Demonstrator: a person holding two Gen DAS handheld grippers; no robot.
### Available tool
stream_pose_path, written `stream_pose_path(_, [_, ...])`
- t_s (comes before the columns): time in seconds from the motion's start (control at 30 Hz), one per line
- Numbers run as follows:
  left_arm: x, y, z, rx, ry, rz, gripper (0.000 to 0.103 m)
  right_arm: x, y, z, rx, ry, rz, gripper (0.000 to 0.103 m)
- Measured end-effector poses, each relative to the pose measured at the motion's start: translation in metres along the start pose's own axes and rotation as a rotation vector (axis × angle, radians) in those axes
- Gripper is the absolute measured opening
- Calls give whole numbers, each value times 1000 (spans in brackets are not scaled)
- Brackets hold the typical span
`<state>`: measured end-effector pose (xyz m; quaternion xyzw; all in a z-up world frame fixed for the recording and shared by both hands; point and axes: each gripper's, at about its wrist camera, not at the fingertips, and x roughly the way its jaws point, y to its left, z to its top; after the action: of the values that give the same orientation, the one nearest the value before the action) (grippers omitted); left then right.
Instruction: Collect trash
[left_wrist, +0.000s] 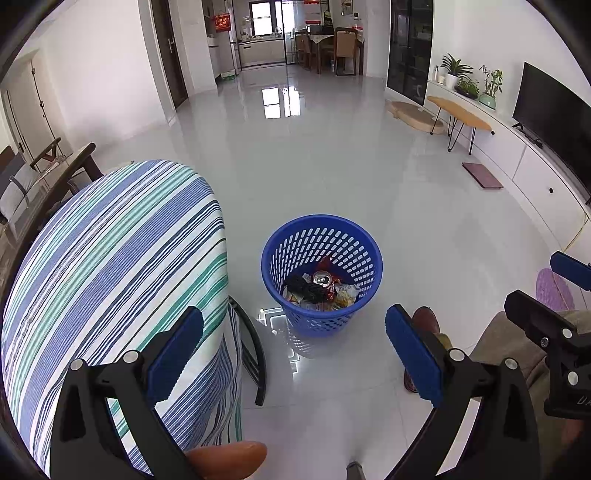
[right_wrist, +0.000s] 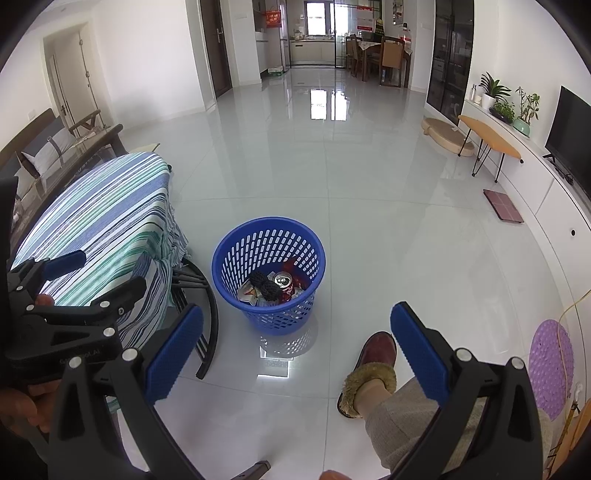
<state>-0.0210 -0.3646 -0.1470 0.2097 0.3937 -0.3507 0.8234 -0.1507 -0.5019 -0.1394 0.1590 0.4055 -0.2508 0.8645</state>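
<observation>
A blue perforated waste basket (left_wrist: 364, 254) (right_wrist: 229, 251) stands on the glossy floor. Inside it lie a drink can (left_wrist: 322, 277) (right_wrist: 283, 279), a black mesh wad (left_wrist: 303, 286) (right_wrist: 264, 284) and several crumpled wrappers (left_wrist: 343, 295). My left gripper (left_wrist: 295, 354) hangs open above and short of the basket, nothing between its blue pads. In the right wrist view my right gripper (right_wrist: 295, 354) is open too and holds nothing. Each gripper shows at the edge of the other's view: the right one (left_wrist: 546, 291), the left one (right_wrist: 103, 273).
A table under a striped blue, green and white cloth (left_wrist: 118, 266) (right_wrist: 103, 221) stands left of the basket, with black curved legs (right_wrist: 207, 314). A person's slippered foot (right_wrist: 369, 373) and trouser leg lie bottom right. A purple mat (right_wrist: 550, 365), TV bench and orange side table (left_wrist: 458, 112) line the right wall.
</observation>
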Motion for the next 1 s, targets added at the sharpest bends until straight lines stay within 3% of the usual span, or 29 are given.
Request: stream_pose_path(1.0, [-1,2,0,-2,-4,-1,98,-2,5,0,-11,-2,-3,98])
